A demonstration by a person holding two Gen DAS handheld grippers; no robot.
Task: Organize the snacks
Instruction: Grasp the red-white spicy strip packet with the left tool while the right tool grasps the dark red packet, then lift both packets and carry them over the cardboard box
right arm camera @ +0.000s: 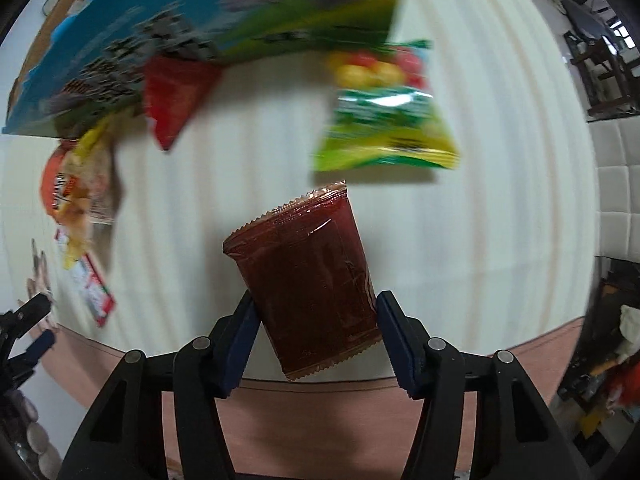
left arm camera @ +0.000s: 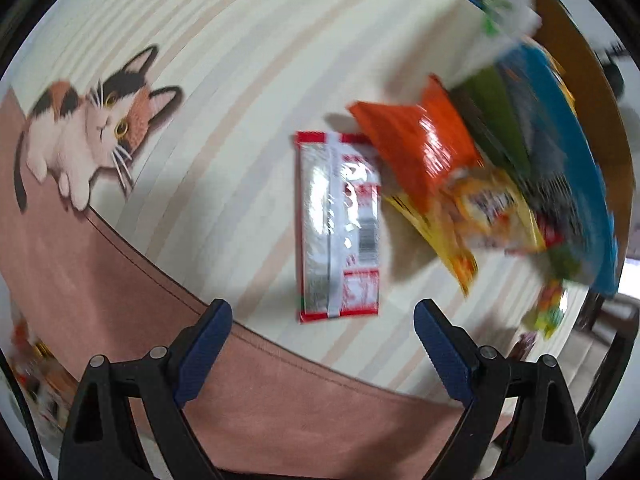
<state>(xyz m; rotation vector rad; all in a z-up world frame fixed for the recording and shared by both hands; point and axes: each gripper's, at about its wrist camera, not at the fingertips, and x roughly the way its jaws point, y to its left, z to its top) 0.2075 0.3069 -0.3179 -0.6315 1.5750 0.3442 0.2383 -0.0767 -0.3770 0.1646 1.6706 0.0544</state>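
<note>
The right gripper (right arm camera: 314, 326) pinches a dark red packet (right arm camera: 306, 280) between its pads, jaws partly closed on its lower sides, lifted above the striped tablecloth (right arm camera: 500, 200); the green candy bag (right arm camera: 384, 120) lies at one o'clock; the blue box (right arm camera: 180, 32) at eleven. The left gripper (left arm camera: 323, 320) hangs wide open, holding nothing, the red-and-silver packet (left arm camera: 338, 224) at twelve o'clock. The slick, tilted foil could slip from the shallow grip and drop; motion blur suggests a quick swing.

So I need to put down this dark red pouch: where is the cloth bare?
Bare striped cloth lies right of the dark red pouch, below the green candy bag. The left is crowded: orange bag, yellow bag, blue box.
</note>
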